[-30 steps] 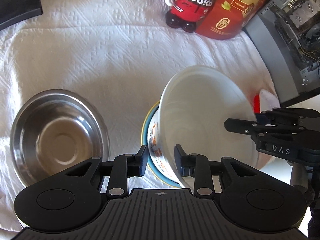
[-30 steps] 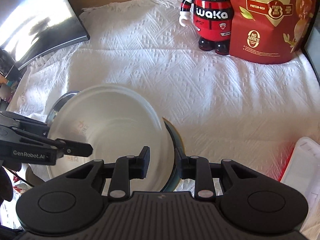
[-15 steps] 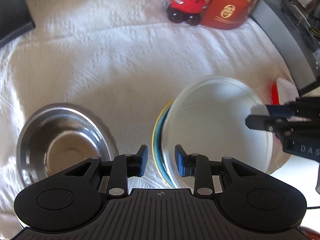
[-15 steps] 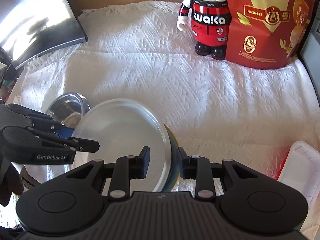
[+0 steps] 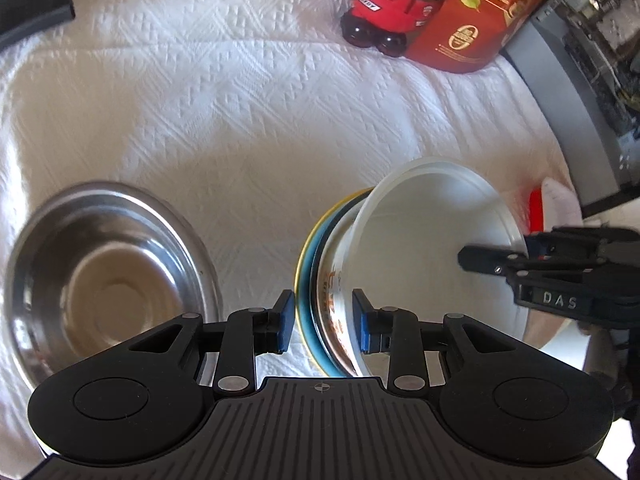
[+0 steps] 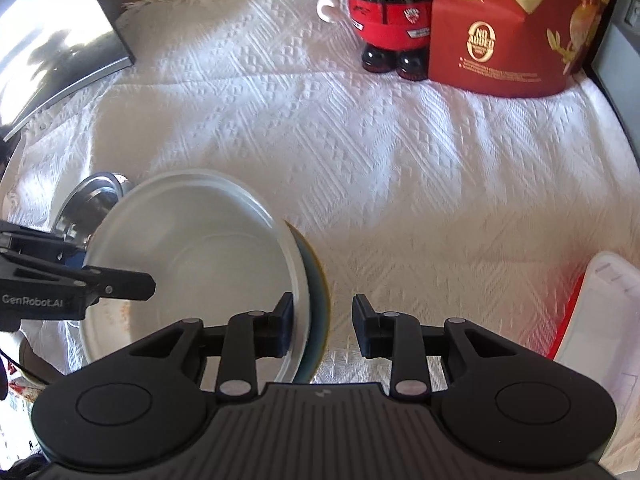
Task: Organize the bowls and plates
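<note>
A white bowl (image 5: 432, 260) (image 6: 192, 248) with orange print on its outside sits tilted on a blue plate with a yellow rim (image 5: 306, 256) (image 6: 318, 280), low over the cloth. My left gripper (image 5: 323, 322) (image 6: 116, 272) is shut on the bowl's left side. One pad is inside the bowl and the other outside the plate's rim. My right gripper (image 6: 323, 326) (image 5: 496, 248) is shut on the opposite rim, with one finger inside the bowl. A strip of cloth shows between the plate and its outer finger. An empty steel bowl (image 5: 108, 280) (image 6: 92, 196) stands left of the stack.
A white textured cloth (image 5: 240, 100) covers the table. A red-and-black toy figure (image 6: 384, 12) and a red food bag (image 6: 500, 24) stand at the back. A white box with a red edge (image 6: 600, 312) lies at the right, a dark monitor (image 6: 60, 52) at the back left.
Both grippers have come down with the white bowl. It now sits lower and closer over the plate, and the steel bowl looks larger in the left wrist view.
</note>
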Tool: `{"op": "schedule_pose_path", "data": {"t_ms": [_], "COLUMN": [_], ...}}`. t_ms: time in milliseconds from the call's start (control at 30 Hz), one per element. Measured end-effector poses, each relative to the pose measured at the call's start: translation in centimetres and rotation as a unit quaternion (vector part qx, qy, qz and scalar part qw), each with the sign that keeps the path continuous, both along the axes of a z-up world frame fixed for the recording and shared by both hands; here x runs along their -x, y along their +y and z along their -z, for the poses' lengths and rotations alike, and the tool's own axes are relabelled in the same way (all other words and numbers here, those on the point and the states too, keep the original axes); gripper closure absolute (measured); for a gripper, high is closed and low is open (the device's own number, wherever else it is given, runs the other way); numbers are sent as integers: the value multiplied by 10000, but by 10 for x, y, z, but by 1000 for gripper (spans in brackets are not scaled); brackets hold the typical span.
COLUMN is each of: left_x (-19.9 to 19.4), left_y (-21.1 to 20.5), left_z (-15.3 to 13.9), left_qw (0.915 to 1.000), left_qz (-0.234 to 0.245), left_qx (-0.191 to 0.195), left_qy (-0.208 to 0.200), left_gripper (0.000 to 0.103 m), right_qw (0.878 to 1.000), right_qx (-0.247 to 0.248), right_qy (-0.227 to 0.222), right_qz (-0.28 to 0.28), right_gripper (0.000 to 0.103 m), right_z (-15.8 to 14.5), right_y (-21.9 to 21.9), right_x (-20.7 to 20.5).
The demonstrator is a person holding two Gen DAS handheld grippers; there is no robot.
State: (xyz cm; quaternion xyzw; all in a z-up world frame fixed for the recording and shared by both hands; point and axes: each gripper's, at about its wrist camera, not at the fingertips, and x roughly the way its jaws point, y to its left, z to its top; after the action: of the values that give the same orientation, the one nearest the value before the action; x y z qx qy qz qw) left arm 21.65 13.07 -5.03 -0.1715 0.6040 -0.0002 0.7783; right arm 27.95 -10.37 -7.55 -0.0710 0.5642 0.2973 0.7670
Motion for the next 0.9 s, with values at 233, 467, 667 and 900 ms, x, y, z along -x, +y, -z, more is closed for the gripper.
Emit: {"op": "schedule_pose_path", "data": {"t_ms": [233,467,667,900], "left_x": [1,-3,2,3], "left_y": [10,5,1,4], "left_z": [21,34,37,44], "left_qw": [9986,9976,9967,9942], "left_qz": [-396,-540,-704,-871], "left_qx": [342,430,382,631], "left_qy": [28,-69,-126,65], "left_gripper": [67,68,66,61], "right_qw": [9950,9862,9892,9897], "right_qx": [-478,-960,-911,-858], "right_qy": [817,1241,1104,1147], "right_qz": [314,529,302,78], "right_gripper": [70,64,59,53], "right_z": [34,49,47,45], "right_y": [-4,-8,-4,1], "right_x": [-6,-6,-2,-6]}}
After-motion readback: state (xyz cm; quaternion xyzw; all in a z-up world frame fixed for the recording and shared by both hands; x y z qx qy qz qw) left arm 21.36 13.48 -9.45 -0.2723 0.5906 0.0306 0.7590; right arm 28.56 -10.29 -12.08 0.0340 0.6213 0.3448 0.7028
